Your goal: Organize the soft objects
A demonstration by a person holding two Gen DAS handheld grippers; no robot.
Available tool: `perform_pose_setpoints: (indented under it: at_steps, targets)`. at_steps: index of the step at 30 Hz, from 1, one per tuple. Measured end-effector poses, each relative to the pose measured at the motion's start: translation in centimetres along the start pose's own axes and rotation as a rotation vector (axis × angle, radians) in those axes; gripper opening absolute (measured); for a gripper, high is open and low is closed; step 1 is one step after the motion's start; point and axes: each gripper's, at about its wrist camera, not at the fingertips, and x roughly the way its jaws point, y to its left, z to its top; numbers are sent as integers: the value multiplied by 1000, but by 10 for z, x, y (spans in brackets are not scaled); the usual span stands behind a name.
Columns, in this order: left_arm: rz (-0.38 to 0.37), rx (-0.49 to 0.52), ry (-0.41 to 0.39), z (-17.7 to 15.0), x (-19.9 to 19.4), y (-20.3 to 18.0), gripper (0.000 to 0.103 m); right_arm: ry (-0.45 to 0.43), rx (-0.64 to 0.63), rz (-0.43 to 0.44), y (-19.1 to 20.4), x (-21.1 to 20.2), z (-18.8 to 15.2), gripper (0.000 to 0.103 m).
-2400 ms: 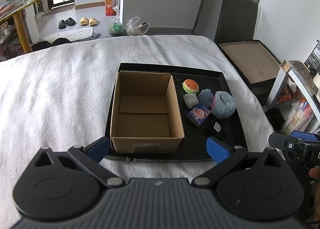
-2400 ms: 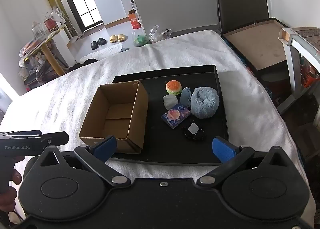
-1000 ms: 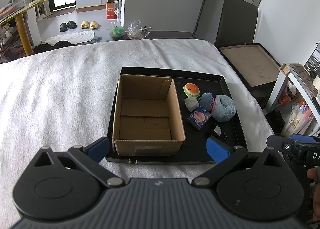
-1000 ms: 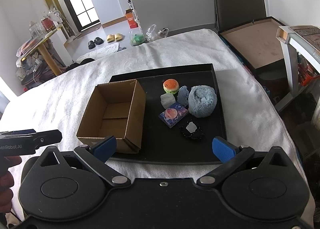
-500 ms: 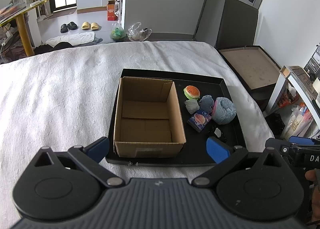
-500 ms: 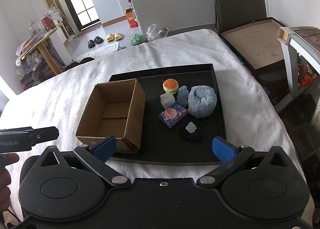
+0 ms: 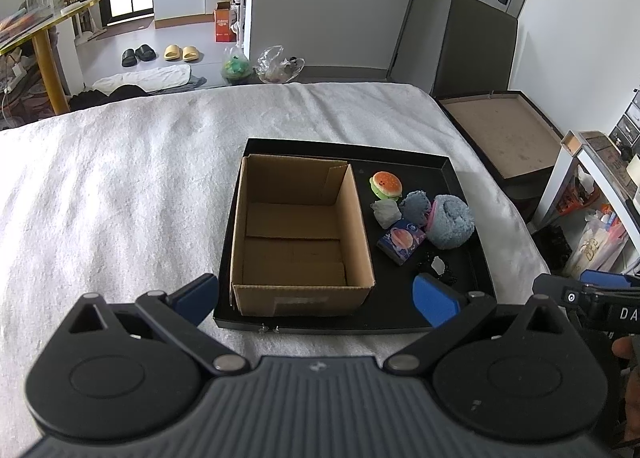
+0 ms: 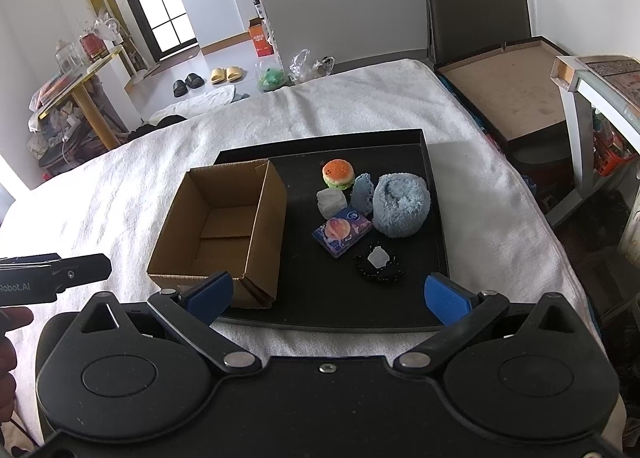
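Clearly, the left gripper (image 7: 316, 294) is spread wide, its blue pads (image 7: 198, 294) parted well beyond the width of the cardboard box (image 7: 300, 242), and it holds and touches nothing. The right gripper (image 8: 328, 292) is spread just as wide and is likewise empty, hanging short of the near rim of the black tray (image 8: 438, 218).

The box stands open and empty on the tray's left half. All the soft things lie on the tray to the right of the box: a burger-shaped squishy toy (image 8: 338, 173) farthest from the grippers, a white crumpled lump (image 8: 331, 202) just nearer than it, a small blue fuzzy piece (image 8: 362, 188) beside that, and a large rolled blue fuzzy cloth (image 8: 401, 210) toward the tray's right wall. A printed tissue pack (image 8: 341, 231) lies nearer than the lump, and a black bead bracelet (image 8: 379, 262) with a pale stone lies nearest the tray's front rim. The tray sits on a white towel-covered bed (image 7: 120, 194).

Only the left wrist view shows a pink edge inside the rolled cloth (image 7: 452, 221), and it catches the right gripper's body at its right border. Only the right wrist view shows the left gripper's body, with part of a hand (image 8: 10, 334), to the left of the box.
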Motion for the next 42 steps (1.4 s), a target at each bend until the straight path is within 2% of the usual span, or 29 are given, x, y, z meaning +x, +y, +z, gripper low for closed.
perform_pose_setpoints:
  at_steps: [19,33,42]
  targets:
    - [7,1,17,2,11,4,103,19,5,-6,-3,13,3,103]
    - [44,-41,64,11,47,18,102,33,68,-8,-25,45,11,103]
    - [76,-59,80,22,70,26,100,44,112,-14,-44,71,24,92]
